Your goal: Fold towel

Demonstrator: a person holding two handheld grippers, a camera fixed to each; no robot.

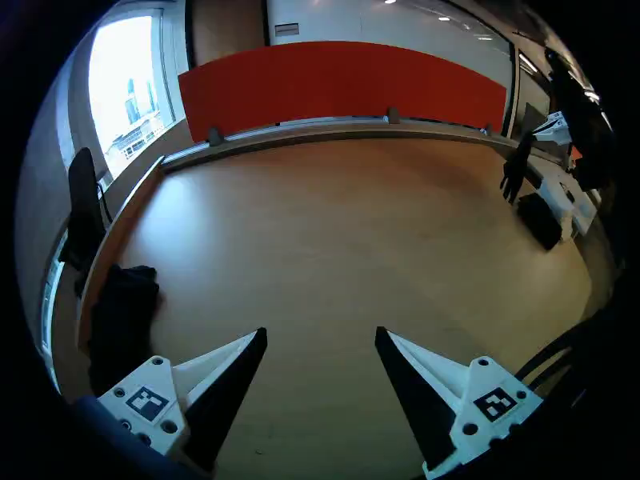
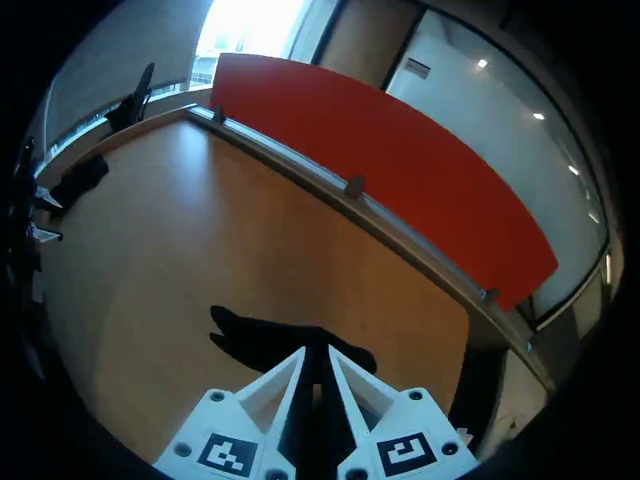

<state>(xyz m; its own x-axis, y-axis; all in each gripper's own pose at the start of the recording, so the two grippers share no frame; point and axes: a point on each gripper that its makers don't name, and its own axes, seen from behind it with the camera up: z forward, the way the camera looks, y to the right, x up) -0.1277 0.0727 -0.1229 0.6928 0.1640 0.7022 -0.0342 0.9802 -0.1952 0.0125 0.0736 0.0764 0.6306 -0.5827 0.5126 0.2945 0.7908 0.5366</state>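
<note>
Left gripper (image 1: pixel 320 330): my jaws are standing spread wide, gripping nothing, and hovering over bare wood of the table (image 1: pixel 344 240).

Right gripper (image 2: pixel 318 350): my jaws are pressed together with only a thin dark slit between them. They appear to be pinching the near end of the dark towel (image 2: pixel 256 336). The exact contact point is lying in shadow.

Towel: in the right gripper view it is spreading out from my jaw tips toward 11 o'clock, lying flat and crumpled on the table and ending in a forked tip. In the left gripper view the same dark cloth is showing small at 3 o'clock, near the far right edge of the table, beside a white gripper body.

Other items: a second dark bundle (image 1: pixel 120 320) is sitting at 8 o'clock in the left gripper view, against the table's left edge and well apart from the towel. A red partition (image 1: pixel 344 84) is running along the table's far edge at 12 o'clock. A bright window (image 1: pixel 124 88) is showing at 10 o'clock.
</note>
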